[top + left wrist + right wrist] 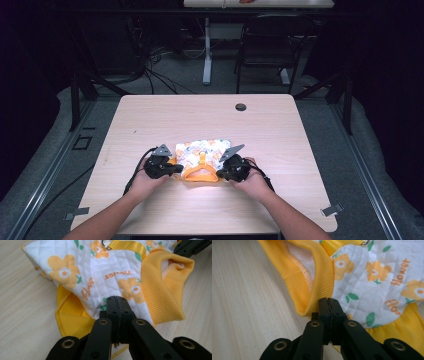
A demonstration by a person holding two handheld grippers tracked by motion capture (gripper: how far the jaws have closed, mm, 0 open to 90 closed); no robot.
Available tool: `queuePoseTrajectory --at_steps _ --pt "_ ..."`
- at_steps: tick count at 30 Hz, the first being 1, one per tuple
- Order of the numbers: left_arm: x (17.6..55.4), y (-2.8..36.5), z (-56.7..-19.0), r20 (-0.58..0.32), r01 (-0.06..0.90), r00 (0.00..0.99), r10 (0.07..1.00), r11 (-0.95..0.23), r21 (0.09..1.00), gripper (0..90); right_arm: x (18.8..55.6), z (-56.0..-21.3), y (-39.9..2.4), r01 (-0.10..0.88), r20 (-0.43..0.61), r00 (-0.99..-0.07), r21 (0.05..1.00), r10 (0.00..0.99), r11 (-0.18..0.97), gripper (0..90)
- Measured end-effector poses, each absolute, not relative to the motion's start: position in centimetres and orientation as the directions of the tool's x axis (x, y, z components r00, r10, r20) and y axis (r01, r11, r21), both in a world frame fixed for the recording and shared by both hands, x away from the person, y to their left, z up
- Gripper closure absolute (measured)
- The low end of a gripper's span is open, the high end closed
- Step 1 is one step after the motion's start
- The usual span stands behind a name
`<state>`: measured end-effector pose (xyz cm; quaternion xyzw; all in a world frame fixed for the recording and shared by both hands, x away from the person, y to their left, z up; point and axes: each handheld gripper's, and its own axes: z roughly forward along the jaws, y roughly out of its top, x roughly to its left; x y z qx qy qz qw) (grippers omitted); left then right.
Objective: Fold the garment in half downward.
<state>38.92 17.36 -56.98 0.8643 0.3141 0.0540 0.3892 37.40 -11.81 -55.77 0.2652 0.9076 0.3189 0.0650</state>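
Small quilted flower-print pet garment (201,152) with orange ribbed trim is lying flat near the counter's (150,115) front middle, long axis running left-right. Left gripper (172,167) and right gripper (223,170) are sitting at opposite near corners, jaws pressed together, each apparently pinching the fabric edge. Garment extends away from both; collar opening is lying nearer the right gripper, yellow strap (127,245) farther off.
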Motion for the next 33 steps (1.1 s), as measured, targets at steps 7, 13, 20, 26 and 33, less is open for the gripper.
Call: queuePoseTrajectory --at_steps 7,13,20,26,33 --pt "40.3 17.1 -57.0 -0.136 0.505 0.78 0.611 -0.486 0.713 89.8 38.9 -55.9 -11.9 0.455 0.049 -0.834 0.625 0.549 0.635 89.8" --pt "41.2 16.7 -57.1 -0.13 0.509 0.766 0.63 -0.469 0.722 89.9 39.9 -56.1 -12.3 0.478 0.062 -0.815 0.633 0.576 0.609 89.8" --pt "42.0 16.6 -57.3 -0.129 0.517 0.75 0.649 -0.453 0.726 89.9 40.5 -56.4 -12.6 0.497 0.082 -0.796 0.653 0.599 0.571 89.8" --pt "42.2 16.5 -57.4 -0.137 0.525 0.741 0.658 -0.44 0.728 89.9 41.0 -56.3 -12.7 0.506 0.08 -0.786 0.653 0.613 0.564 89.5" --pt "41.8 16.8 -56.9 -0.15 0.524 0.734 0.663 -0.412 0.746 89.1 40.7 -55.8 -12.8 0.501 0.088 -0.784 0.674 0.615 0.543 88.8"
